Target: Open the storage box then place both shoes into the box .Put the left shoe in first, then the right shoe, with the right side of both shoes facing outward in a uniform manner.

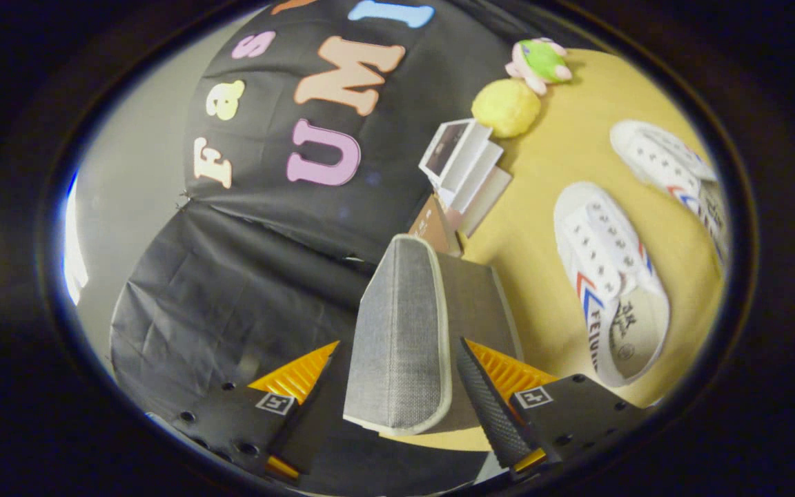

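The gripper (397,386) has its two fingers either side of the raised grey lid (401,331) of the storage box (473,297), one finger (487,400) lying along the lid's inner face and the other along its outer face; whether both pads actually press on the panel I cannot tell, since the near finger's contact is lost in shadow; the lid stands between the fingers, swung up on edge, with the box body just behind it; it looks like a fabric-covered board with pale piping round the rim, so I judge it light and fairly stiff but apt to flex or slide between ribbed pads, and best taken near the free piped edge, well clear of the hinge side; the woven grey cloth should give decent friction; beyond the fingers and off to the right, two white canvas shoes lie apart on the yellow table (563,159), the nearer shoe (608,276) with red and blue side stripes and its opening turned towards the gripper, the farther shoe (666,166) beyond it; they look soft and light, likely to fold if pinched at the upper, so the heel collar or sidewall seems the safer hold; neither is in the box yet
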Demonstrator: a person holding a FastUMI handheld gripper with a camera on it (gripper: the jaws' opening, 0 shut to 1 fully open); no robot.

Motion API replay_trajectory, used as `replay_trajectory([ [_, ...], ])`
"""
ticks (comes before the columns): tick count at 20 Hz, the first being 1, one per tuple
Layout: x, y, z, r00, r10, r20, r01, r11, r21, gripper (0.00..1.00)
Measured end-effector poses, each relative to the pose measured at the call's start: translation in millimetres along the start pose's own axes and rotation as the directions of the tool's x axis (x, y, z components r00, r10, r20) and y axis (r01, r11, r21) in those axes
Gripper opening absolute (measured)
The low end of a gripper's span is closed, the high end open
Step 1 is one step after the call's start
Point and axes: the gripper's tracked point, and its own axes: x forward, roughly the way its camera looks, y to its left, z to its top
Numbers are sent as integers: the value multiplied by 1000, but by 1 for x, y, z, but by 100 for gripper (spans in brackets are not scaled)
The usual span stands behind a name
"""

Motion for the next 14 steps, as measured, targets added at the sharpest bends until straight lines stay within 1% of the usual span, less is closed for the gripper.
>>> replay_trajectory([
  [2, 5, -10, -17, 999, -1, -54, 4, 998, 57, 98],
  [6, 9, -19, -29, 994, 21, -106, -6, 991, 137, 98],
  [8, 11, -17, -31, 992, 35, -117, -16, 987, 159, 83],
  [11, 7, -18, -32, 988, 27, -150, -7, 991, 134, 62],
  [14, 3, -14, -36, 981, 28, -194, -10, 996, 90, 43],
])
